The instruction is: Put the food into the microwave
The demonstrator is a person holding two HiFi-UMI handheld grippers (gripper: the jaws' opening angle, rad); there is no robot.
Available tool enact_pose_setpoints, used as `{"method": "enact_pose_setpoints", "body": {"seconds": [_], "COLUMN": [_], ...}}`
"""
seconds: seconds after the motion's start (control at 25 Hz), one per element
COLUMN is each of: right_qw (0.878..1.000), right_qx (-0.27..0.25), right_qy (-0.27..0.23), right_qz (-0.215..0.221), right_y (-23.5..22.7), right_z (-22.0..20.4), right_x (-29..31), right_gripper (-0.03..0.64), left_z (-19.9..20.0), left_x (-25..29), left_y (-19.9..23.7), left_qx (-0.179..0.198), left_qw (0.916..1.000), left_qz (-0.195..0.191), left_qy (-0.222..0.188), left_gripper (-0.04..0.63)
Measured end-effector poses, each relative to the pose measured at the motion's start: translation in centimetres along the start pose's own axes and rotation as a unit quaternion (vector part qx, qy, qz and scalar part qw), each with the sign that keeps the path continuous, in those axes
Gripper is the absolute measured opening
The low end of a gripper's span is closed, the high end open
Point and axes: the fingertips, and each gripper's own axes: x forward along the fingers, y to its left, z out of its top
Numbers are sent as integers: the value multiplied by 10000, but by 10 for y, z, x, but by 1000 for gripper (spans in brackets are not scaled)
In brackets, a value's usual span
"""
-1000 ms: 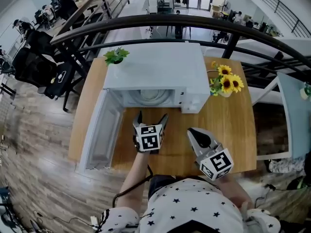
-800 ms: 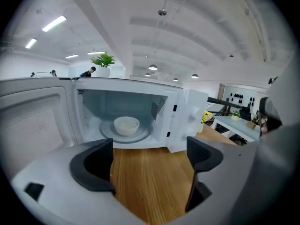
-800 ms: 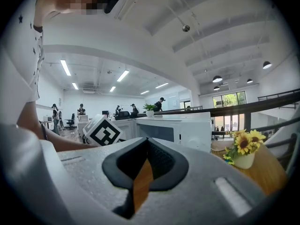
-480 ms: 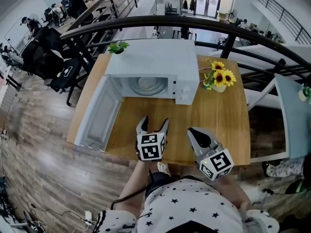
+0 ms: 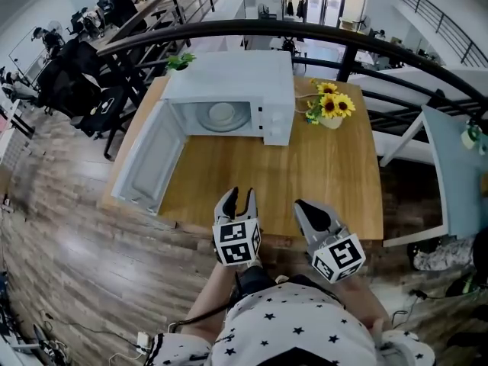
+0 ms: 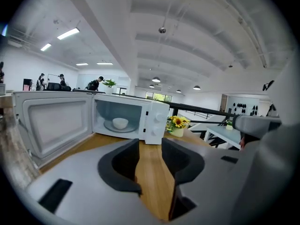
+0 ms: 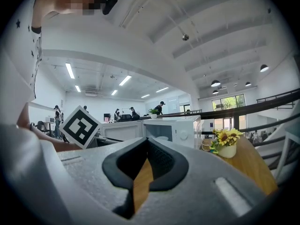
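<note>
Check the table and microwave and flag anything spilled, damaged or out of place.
Nothing is spilled, tipped or damaged. The only thing that stands out is the microwave: its door is swung wide open, with a white bowl upright inside. The sunflower pot stands upright beside it.

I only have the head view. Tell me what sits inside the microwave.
Observer: The left gripper view shows a small white bowl inside the white microwave oven, whose door is open.
Operator: Report the left gripper's fingers.
Observer: The left gripper has just been closing. A narrow gap remains, with only the wooden table showing through it.
Operator: Now the right.
Observer: The right gripper has its fingers touching at the tips, empty.
</note>
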Motion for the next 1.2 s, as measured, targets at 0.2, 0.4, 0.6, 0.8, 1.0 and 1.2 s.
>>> {"method": "enact_pose_setpoints", "body": {"seconds": [0.2,0.4,0.6,0.8,1.0,1.2], "right_qw": [9998,9998,9997,9996,9995,9995], "right_qx": [105,51,13,-43,19,2], "right_qy": [-87,-114,-134,-160,-175,-125], "right_qz": [-159,-150,-200,-210,-275,-274], "right_y": [2,8,10,13,15,16], "right_z": [-4,-8,-12,-17,-22,-26], "right_x": [-31,-55,-76,-95,-105,-111], "right_gripper": [6,6,6,6,6,6], "left_z": [-9,-17,-24,-32,-40,-43], "left_x": [-30,-53,-73,-91,-104,-110], "left_y": [-19,-36,-54,-70,-80,-85], "left_qx": [-10,-44,-75,-54,-3,-17], "left_qw": [9999,9997,9994,9992,9990,9989], "left_qz": [69,32,-56,-224,-344,-366], "left_qy": [-142,-246,-329,-334,-289,-303], "left_gripper": [87,43,21,9,5,5]}}
